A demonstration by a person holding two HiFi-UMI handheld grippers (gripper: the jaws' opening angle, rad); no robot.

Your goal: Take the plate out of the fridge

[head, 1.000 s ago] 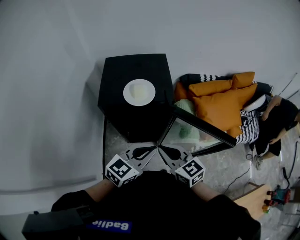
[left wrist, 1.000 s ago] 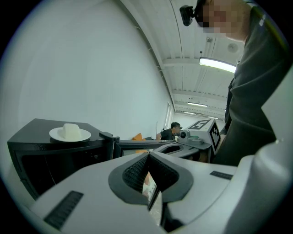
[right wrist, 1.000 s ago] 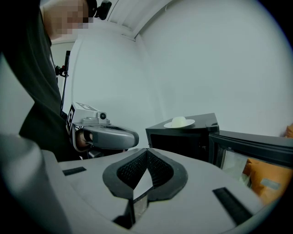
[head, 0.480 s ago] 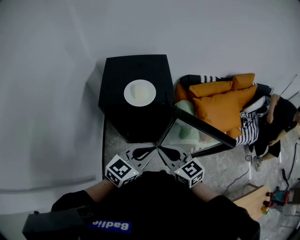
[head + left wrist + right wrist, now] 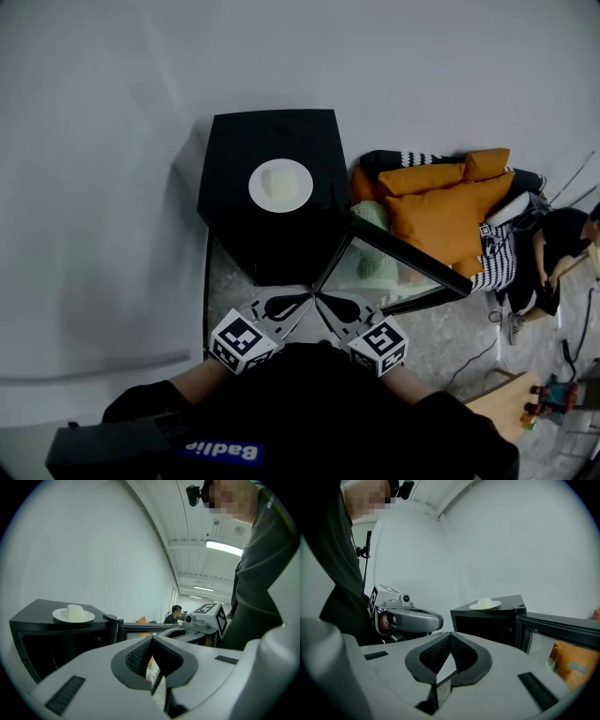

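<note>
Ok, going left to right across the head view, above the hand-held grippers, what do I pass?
Black fridge with the white plate on top of it → orange cushions → person in black at the right edge.

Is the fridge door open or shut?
Open: the glass door stands swung out from the black fridge, exposing its dark interior.
</note>
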